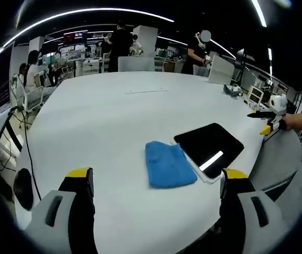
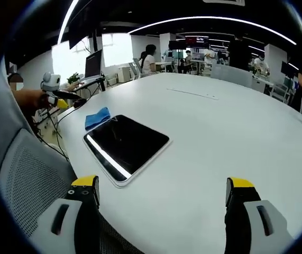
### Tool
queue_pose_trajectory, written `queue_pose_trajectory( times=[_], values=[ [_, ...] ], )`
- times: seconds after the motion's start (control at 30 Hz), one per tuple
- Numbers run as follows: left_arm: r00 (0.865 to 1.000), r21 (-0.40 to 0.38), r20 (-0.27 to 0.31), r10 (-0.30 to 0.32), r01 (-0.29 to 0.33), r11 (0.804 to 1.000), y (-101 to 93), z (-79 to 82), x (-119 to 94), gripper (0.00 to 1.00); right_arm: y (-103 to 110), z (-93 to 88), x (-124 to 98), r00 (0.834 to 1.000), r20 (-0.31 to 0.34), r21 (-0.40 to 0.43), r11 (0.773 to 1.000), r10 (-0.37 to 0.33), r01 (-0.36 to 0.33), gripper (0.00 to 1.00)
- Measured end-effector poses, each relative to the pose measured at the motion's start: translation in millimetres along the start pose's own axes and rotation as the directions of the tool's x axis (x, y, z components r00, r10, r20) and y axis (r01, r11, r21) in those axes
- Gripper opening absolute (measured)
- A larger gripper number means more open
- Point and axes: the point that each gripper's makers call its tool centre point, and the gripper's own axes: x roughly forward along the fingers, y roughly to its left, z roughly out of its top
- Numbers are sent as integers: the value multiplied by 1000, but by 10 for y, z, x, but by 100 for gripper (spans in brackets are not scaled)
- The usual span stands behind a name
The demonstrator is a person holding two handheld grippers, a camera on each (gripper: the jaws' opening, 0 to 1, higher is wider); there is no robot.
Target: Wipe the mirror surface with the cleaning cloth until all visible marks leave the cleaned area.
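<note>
A dark rectangular mirror (image 1: 210,146) (image 2: 126,143) lies flat near the edge of the white round table (image 1: 113,121) (image 2: 214,137). A folded blue cleaning cloth (image 1: 167,164) (image 2: 97,117) rests on the table right beside the mirror, touching its edge. My left gripper (image 1: 156,182) hovers above the table on the near side of the cloth, jaws wide apart and empty. My right gripper (image 2: 164,190) hangs over the table edge short of the mirror, open with nothing in it. The other gripper appears at the side, held by a hand (image 1: 271,119) (image 2: 55,100).
A grey mesh chair (image 2: 31,180) (image 1: 283,159) stands at the table edge by the mirror. Black cables (image 1: 21,143) hang at the far side. Monitors and small devices (image 1: 254,95) sit toward the back rim. Several people stand or sit in the office behind.
</note>
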Motion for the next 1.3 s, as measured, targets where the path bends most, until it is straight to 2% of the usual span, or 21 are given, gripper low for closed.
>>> queue_pose_trajectory(
  times=[0.2, 0.37, 0.43, 0.67, 0.8, 0.93, 1.0, 1.3],
  values=[
    [1000, -3, -23, -16, 16, 1000, -27, -34, 17, 99, 17, -16, -7, 1000, -16, -5, 1000, 7, -7, 99],
    [999, 14, -27, -32, 32, 999, -58, -29, 41, 99, 10, -36, -10, 1000, -23, 7, 1000, 5, -5, 99],
    [999, 47, -28, -29, 31, 998, -65, -11, 50, 99, 18, -35, -7, 1000, -21, 6, 1000, 7, -7, 99],
    [998, 46, -40, -38, 40, 998, -79, -24, 45, 99, 14, -41, -5, 1000, -23, 3, 1000, 4, -4, 99],
    [999, 29, -20, -27, 28, 999, -59, 9, 50, 99, -1, -38, -6, 1000, -21, 4, 1000, -4, 4, 99],
    [999, 21, -31, -25, 25, 999, -47, -10, 74, 99, 3, -53, -7, 1000, -25, 14, 1000, 2, -2, 98],
    [999, 19, -25, -35, 35, 999, -63, 11, 78, 99, 15, -5, -10, 1000, -1, 34, 999, 11, -11, 99],
    [999, 18, -2, -44, 44, 999, -97, 76, 84, 99, -21, -40, -4, 1000, -17, 32, 999, -8, 8, 99]
  ],
)
